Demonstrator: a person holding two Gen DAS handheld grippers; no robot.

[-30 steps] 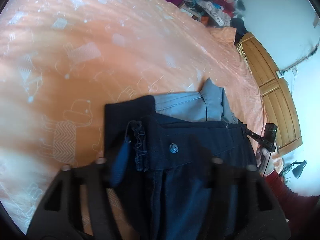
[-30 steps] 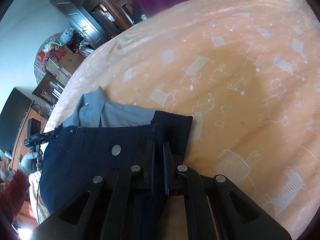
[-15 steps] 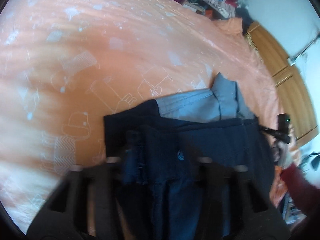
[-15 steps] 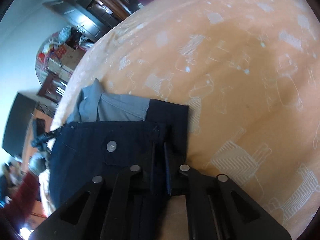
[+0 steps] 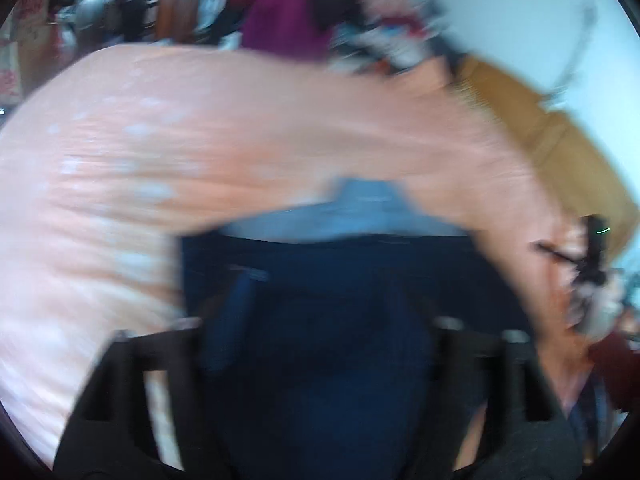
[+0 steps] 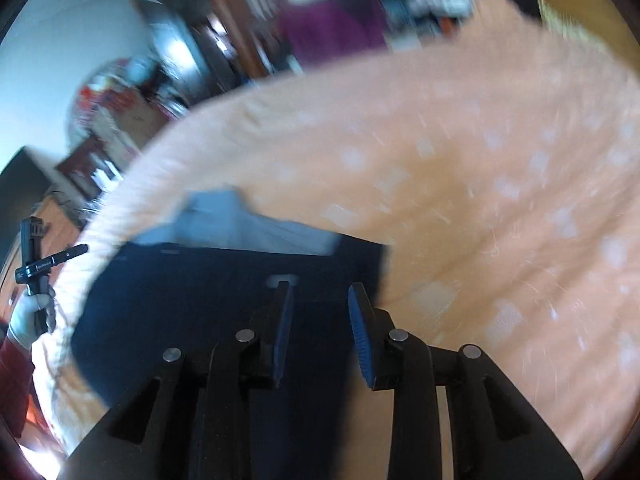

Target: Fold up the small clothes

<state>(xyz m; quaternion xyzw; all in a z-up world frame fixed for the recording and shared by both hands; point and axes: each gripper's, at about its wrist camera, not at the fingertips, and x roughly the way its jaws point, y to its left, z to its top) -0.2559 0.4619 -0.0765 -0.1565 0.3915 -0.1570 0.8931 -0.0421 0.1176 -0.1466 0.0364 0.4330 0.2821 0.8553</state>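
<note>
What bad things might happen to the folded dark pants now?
1. The right gripper has just been opening its jaws, nothing pinched between them, yet it hangs close over the dark pants; a finger might snag the fold and undo it.
2. The pants overlap the grey garment, so moving one may drag the other.
3. The left wrist view is blurred, so aiming the left gripper seems harder.
</note>
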